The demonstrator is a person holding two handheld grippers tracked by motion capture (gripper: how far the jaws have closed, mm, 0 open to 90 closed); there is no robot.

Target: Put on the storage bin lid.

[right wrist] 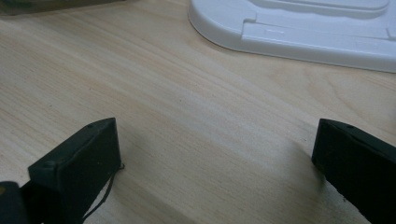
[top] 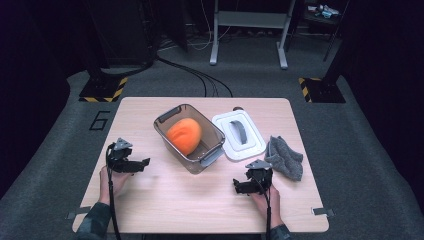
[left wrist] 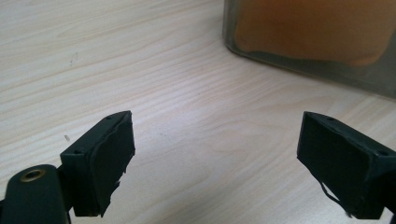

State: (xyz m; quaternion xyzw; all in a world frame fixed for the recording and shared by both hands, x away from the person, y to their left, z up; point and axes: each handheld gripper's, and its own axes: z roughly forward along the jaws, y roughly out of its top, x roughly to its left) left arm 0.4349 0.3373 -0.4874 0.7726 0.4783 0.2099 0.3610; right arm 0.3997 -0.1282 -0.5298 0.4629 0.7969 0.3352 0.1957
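A clear grey plastic box (top: 165, 132) stands in the middle of the wooden table with an orange rounded lump (top: 183, 135) inside it. Its white lid (top: 252, 143) with a grey handle lies flat just right of it. My left gripper (top: 143, 163) rests low at the table's left, open and empty, its jaws pointing toward the box (left wrist: 373, 77). My right gripper (top: 237, 187) sits at the front right, open with nothing between its jaws, below the lid (right wrist: 299, 32). The orange lump (left wrist: 317, 28) shows blurred through the box wall.
A crumpled grey cloth (top: 285, 157) lies right of the lid, near the right gripper. The table (top: 190, 200) has bare wood along its front. Beyond the far edge are floor cables and a metal stand (top: 248, 30).
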